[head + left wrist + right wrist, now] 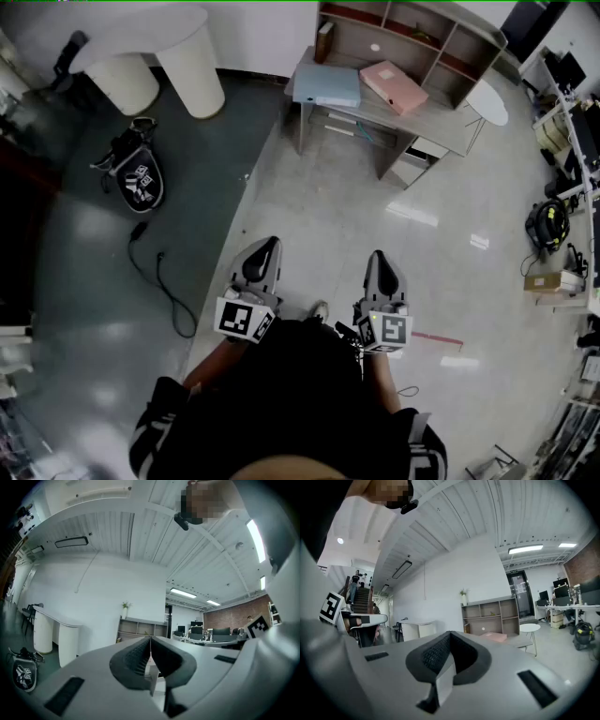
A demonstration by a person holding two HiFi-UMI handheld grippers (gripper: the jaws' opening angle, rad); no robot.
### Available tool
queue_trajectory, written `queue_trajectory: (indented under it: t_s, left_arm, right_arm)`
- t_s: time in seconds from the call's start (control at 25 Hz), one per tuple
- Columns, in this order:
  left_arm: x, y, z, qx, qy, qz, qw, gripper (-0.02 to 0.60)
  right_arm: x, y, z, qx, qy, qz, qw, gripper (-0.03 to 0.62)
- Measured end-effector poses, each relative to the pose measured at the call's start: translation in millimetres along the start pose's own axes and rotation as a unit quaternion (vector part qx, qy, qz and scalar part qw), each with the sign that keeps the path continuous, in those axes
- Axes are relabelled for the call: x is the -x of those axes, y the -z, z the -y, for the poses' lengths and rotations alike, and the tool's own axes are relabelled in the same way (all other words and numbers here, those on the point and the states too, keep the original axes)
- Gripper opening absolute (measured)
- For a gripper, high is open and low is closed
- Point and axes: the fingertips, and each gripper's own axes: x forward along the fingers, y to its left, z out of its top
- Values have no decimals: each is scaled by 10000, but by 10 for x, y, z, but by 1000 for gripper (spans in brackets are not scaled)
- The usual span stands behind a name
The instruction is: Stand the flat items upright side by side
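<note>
Closest to me, left gripper [266, 246] and right gripper [378, 256] hang at my waist, jaws clenched on nothing. Blue folder [326, 84] and pink folder [394, 86] lie flat on the table [373, 113], upper centre, well apart from me. Arriving with jaws unopened, I'd likely shove a folder off the edge.

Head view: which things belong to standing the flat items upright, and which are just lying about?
For the job:
- blue box and pink box, both lying flat on the desk
- left gripper and right gripper, both shut and empty

Lying about:
- black bag
- cable
- small round table
- cardboard box
</note>
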Motion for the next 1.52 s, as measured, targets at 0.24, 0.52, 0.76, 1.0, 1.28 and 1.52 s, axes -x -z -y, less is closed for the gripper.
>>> queue_trajectory:
  t_s: [0.24,0.52,0.76,1.0,1.28,1.52]
  left_arm:
    - [-52,28,-47,0,-82,1,10000,25]
    - [-70,71,-23,-17,-89,-16,10000,25]
    - [-136,105,77,-40,-98,-60,9999,25]
    - [-284,174,331,-14,-94,-103,9999,25]
    - [-481,298,595,80,-315,-118,9994,42]
    - [-683,447,774,174,-195,-325,9991,206]
  right_arm:
    - [-65,-30,31,52,-2,134,9999,20]
    - [-83,-10,45,8,-49,150,9999,19]
    - [-55,-80,136,-191,-119,379,9990,20]
    - [-10,-91,335,-317,-256,390,9984,35]
    - [35,-2,740,-267,-375,269,9986,199]
    - [-69,-11,1004,-240,-524,306,9979,209]
